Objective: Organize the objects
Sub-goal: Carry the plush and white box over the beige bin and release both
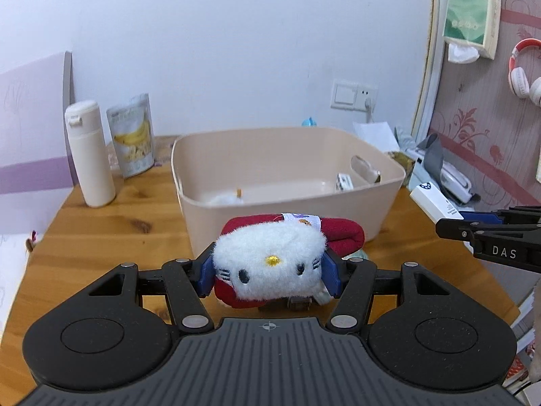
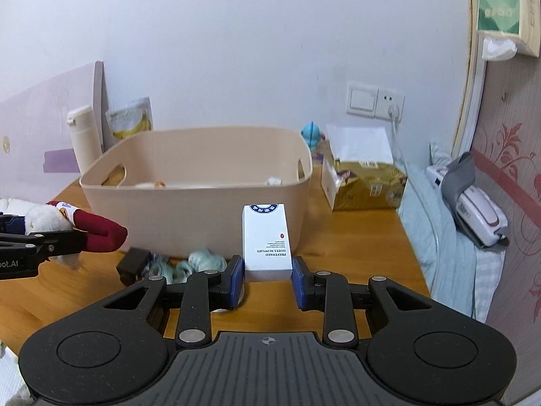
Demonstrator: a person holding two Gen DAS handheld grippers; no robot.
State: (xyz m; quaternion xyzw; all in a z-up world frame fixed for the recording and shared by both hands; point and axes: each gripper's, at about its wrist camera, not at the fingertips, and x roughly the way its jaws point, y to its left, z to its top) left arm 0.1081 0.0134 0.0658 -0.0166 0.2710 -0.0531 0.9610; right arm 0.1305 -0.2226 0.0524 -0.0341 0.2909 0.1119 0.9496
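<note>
My left gripper (image 1: 268, 272) is shut on a white plush cat toy with red clothing (image 1: 270, 267), held above the wooden table in front of the beige bin (image 1: 287, 199). The toy also shows in the right wrist view (image 2: 91, 228). My right gripper (image 2: 267, 279) is shut on a white box with printed text (image 2: 267, 240), held just in front of the bin (image 2: 196, 216). The box also shows in the left wrist view (image 1: 434, 203). The bin holds a few small items on its floor.
A cream bottle (image 1: 89, 154) and a banana snack pouch (image 1: 132, 138) stand left of the bin. A black block (image 2: 133, 264) and teal fluffy items (image 2: 189, 264) lie before the bin. A gold package (image 2: 365, 181) sits right; a white device (image 2: 473, 209) lies on the bed.
</note>
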